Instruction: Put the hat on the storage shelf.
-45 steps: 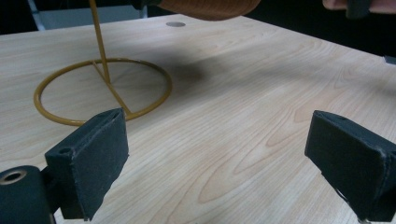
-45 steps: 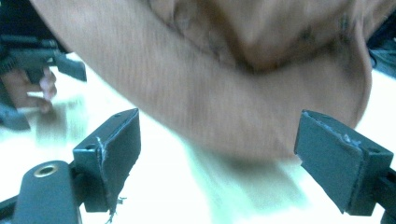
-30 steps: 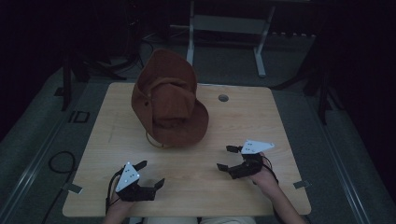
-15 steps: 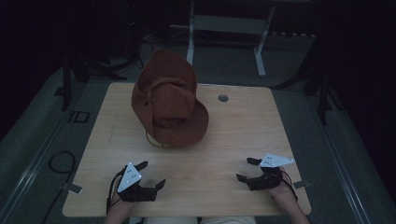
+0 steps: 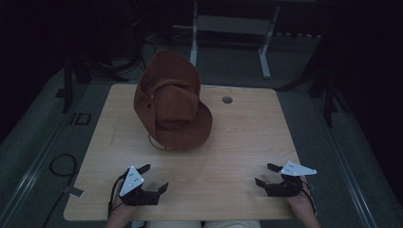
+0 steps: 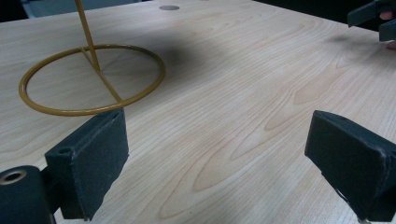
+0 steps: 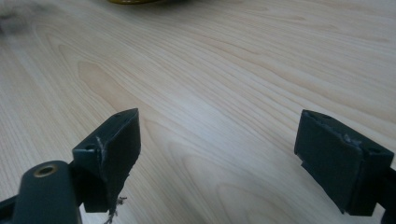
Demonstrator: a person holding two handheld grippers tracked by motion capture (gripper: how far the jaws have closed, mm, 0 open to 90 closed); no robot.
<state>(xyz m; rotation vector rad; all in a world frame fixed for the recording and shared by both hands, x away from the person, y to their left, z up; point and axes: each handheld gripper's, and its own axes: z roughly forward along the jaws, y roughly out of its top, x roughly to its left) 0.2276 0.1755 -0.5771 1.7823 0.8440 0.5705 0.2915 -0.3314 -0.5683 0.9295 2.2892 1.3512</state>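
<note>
High view: brown hat (image 5: 172,107) sits on a thin yellow wire stand (image 5: 159,143), back-left of centre on the wooden table (image 5: 237,137). Small round grommet hole (image 5: 227,99) in the tabletop just right of the hat. Left gripper (image 5: 153,178) at the near-left edge, jaws spread, nothing between them, well apart from the hat. Right gripper (image 5: 264,175) at the near-right edge, jaws also spread and empty. A hand (image 5: 298,197) grips each from the bottom edge.

Left gripper view: left gripper (image 6: 217,154) jaws released wide over bare wood. Ring base of the wire stand (image 6: 88,79) lies flat on the table just beyond the left jaw, its thin upright rod rising out of frame. Grommet hole (image 6: 168,7) far back. Right gripper (image 6: 376,18) at the top-right corner.

Right gripper view: right gripper (image 7: 217,144) jaws released wide, empty, low over the table (image 7: 224,65). Sliver of the yellow stand (image 7: 128,1) at the top edge.
</note>
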